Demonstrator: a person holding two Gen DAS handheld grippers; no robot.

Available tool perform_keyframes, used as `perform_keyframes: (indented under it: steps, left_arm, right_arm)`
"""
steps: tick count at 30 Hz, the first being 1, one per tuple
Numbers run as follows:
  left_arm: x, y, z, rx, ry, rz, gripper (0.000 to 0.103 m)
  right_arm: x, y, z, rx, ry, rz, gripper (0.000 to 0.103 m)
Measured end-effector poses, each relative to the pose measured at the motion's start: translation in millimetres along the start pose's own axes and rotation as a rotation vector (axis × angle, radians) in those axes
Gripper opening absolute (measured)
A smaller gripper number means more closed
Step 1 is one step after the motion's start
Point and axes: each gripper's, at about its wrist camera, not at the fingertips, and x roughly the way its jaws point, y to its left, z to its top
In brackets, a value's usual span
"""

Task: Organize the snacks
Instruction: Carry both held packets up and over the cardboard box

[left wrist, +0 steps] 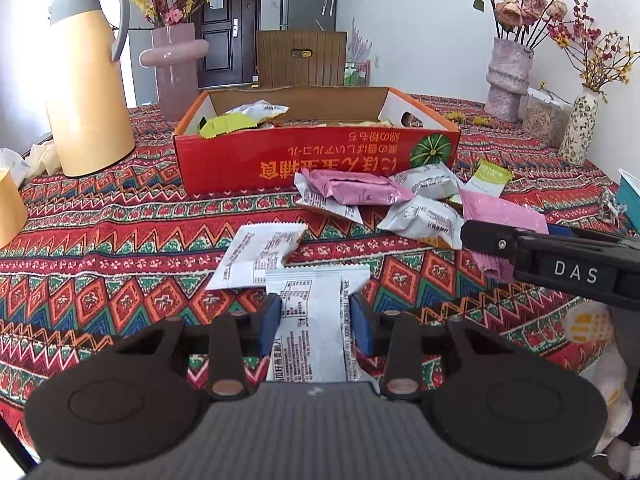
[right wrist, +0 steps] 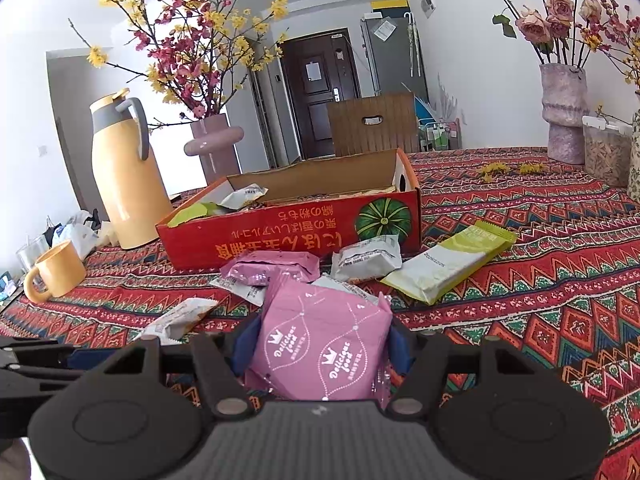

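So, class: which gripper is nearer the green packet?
Right. The right gripper, holding a pink packet, sits just short of the green packet; the left gripper is farther left.

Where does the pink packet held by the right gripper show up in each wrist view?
Left wrist view: the pink packet is at the right edge, mid-height, partly behind the right gripper that enters from that side.
Right wrist view: the packet is at bottom centre, clamped between the blue pads.
Shared landmark: the red cardboard box, behind the loose snacks in both views.
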Motion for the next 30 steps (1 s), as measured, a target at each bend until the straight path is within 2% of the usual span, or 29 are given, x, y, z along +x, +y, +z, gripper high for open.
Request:
perform_keyframes:
  steps: [30]
  left_arm:
    - [2, 8, 64, -0.033, -0.148, 0.001, 0.038]
  right_arm:
    - [30, -3, 36, -0.026, -0.065, 0.020, 0.064]
